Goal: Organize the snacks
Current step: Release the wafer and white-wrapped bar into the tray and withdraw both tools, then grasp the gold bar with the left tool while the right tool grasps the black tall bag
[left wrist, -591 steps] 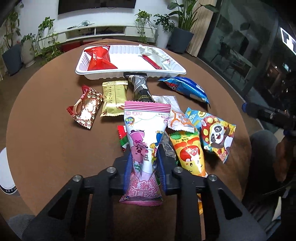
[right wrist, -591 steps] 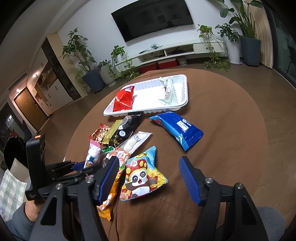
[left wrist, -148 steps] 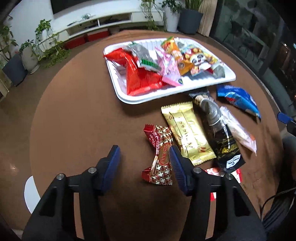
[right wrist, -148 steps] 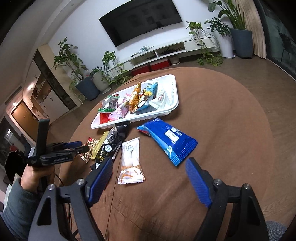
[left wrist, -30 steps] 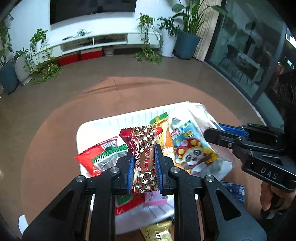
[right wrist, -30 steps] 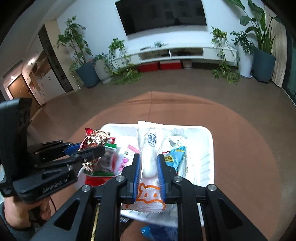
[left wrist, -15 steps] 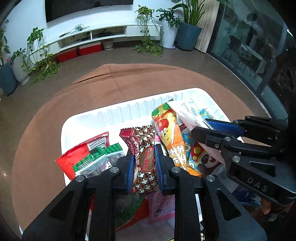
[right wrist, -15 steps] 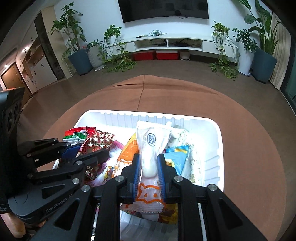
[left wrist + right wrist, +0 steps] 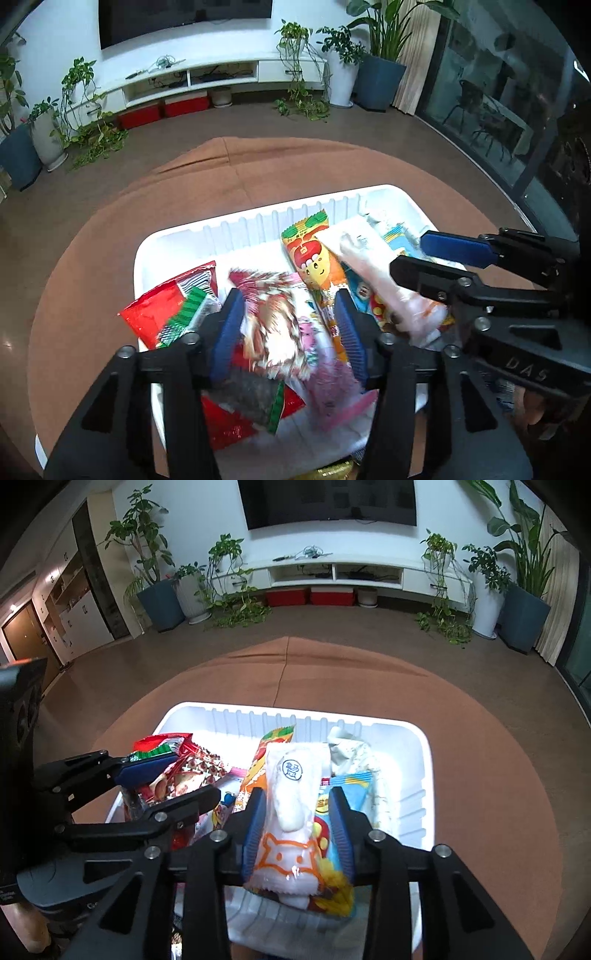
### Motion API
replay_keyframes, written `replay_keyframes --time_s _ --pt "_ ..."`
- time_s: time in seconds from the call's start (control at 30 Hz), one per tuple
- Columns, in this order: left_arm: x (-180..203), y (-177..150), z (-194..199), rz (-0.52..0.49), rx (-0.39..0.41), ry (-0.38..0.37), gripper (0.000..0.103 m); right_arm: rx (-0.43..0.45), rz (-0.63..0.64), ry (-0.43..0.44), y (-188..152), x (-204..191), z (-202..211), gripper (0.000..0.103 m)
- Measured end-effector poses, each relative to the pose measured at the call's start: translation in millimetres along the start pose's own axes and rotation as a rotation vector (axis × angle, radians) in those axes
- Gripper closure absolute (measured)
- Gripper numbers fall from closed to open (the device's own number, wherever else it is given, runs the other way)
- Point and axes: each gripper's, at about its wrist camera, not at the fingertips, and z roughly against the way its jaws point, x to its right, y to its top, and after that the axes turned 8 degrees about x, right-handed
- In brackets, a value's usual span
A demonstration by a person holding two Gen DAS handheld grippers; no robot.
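A white tray on the brown round table holds several snack packs. My left gripper is open over the tray. The red and gold star-patterned candy pack lies blurred between its blue pads, loose. My right gripper is open over the tray's middle. The white pack with an orange animal face sits between its pads, not squeezed. That pack also shows in the left wrist view, and the candy pack shows in the right wrist view.
In the tray lie a red pack, an orange cartoon pack, a pink pack and a crumpled white wrapper. A gold pack's edge shows below the tray. Plants and a TV stand lie beyond the table.
Both grippers have opened over the tray. The candy pack has dropped loose from the left pads, and the white pack has been let go by the right pads.
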Motion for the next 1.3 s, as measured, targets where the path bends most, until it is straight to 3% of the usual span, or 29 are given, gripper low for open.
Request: replay_keyframes --time_s 0.1,0.17,0.3,0.43,0.67,1.0,1.1,1.3 --pt "4.9 -2.2 15.1 -0.002 0.023 -0.004 0.034 0.038 0.003 -0.008 -0.1 4.2 19.2 0.047" --pt "8.0 -2.3 25.7 0.001 0.044 -0.006 0.024 0.072 -0.008 -0.011 -1.9 9.2 35.1 0.032" --pt "20.6 -3.3 55.5 0.002 0.093 -0.028 0.005 0.127 -0.021 0.000 -7.5 15.0 66.7 0.017" --pt "29.7 -8.6 83.8 -0.025 0.120 -0.029 0.000 0.184 0.009 0.022 -23.4 13.0 100.7 0.007" --pt "26.7 -45.7 132.7 0.003 0.155 0.007 0.000 0.221 -0.028 0.049 -65.5 15.9 137.5 0.005" --pt "10.8 -144.1 143.9 0.111 0.018 0.040 0.000 0.184 -0.192 0.075 -131.3 25.4 158.6 0.005" --pt "9.2 -157.0 134.8 0.157 -0.029 0.034 0.000 0.181 -0.218 0.066 -140.5 28.2 159.3 0.005" --pt "18.4 -157.0 120.5 0.112 -0.063 0.060 0.001 0.161 -0.219 0.068 -148.1 26.2 155.7 0.005"
